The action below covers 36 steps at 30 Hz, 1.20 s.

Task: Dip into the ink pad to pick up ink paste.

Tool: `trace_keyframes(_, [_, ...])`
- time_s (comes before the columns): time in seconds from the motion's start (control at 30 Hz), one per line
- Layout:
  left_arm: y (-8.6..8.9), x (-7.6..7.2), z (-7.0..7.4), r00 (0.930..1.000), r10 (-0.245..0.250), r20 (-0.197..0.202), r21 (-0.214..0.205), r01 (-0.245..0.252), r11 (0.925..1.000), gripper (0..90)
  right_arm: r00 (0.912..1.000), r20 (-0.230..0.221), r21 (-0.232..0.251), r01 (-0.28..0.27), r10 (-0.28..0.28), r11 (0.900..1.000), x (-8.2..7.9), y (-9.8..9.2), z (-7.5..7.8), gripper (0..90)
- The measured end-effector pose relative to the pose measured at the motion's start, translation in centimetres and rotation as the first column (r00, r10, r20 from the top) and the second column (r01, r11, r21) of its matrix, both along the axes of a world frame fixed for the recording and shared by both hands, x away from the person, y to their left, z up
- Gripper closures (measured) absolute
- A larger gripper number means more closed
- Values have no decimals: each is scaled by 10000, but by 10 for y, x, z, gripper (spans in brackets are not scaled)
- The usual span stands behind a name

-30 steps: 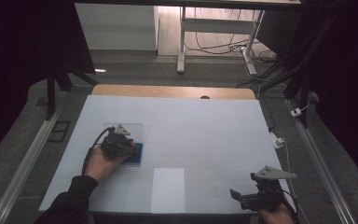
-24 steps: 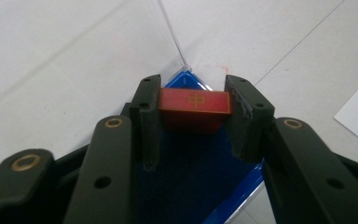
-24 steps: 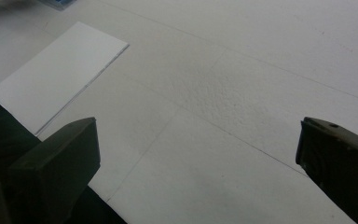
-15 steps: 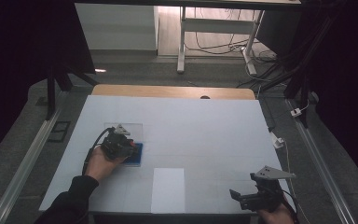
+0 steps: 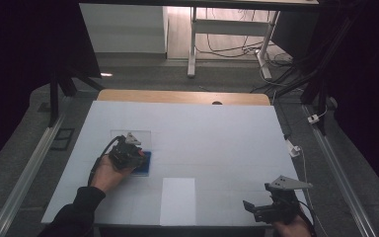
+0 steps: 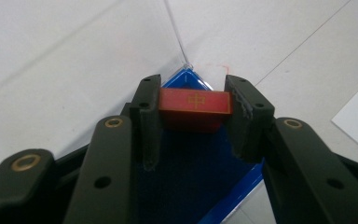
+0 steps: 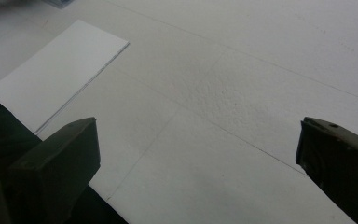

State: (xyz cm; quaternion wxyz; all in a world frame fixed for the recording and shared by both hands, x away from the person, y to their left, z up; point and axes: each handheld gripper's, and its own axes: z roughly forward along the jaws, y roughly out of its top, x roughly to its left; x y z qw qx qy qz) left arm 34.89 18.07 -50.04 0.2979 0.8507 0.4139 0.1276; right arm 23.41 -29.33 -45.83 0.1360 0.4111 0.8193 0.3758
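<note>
A red block (image 6: 195,103) with a gold mark on its face sits clamped between the pads of my left gripper (image 6: 193,105), just above a blue tray (image 6: 193,182). In the high view that left gripper (image 5: 131,154) is at the table's left, over the blue tray (image 5: 144,165), with a hand behind it. A clear lid (image 5: 120,135) lies flat just beyond. My right gripper (image 5: 256,210) rests at the table's front right corner, its jaws wide apart with nothing between them (image 7: 198,154).
A white sheet (image 5: 178,200) lies near the front edge in the middle of the white table (image 5: 207,133); it also lies at the upper left of the right gripper view (image 7: 58,74). A small white plug (image 5: 293,148) and cables hang off the right edge.
</note>
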Motion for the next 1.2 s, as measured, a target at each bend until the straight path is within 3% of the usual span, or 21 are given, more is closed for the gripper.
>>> trace_keyframes(0.07, [7, 2, -2, 9997, 71, -217, -576, -83, 9983, 590, 10000, 40, 13, 3, -3, 10000, 0, 0, 0, 0])
trace_keyframes(0.1, [8, 2, -2, 9997, 66, -224, -622, -80, 9980, 590, 10000, 44, 32, -8, 8, 10000, 0, 0, 0, 0])
trace_keyframes(0.27, [5, 1, 0, 9999, -22, -168, -300, 17, 9995, 589, 10000, 12, 53, 25, -25, 10000, 0, 0, 0, 0])
trace_keyframes(0.53, [6, -1, 3, 9999, -135, 27, -157, 135, 9998, 586, 10000, 1, -5, -25, 25, 10000, 0, 0, 0, 0])
trace_keyframes(0.77, [13, -10, 15, 9986, 34, 520, -602, -3, 9982, 586, 10000, 4, 86, -15, 15, 10000, 0, 0, 0, 0])
trace_keyframes(1.2, [23, -17, 18, 9995, 133, 277, -384, -122, 9992, 586, 10000, 24, 74, 7, -8, 10000, 0, 0, 0, 0])
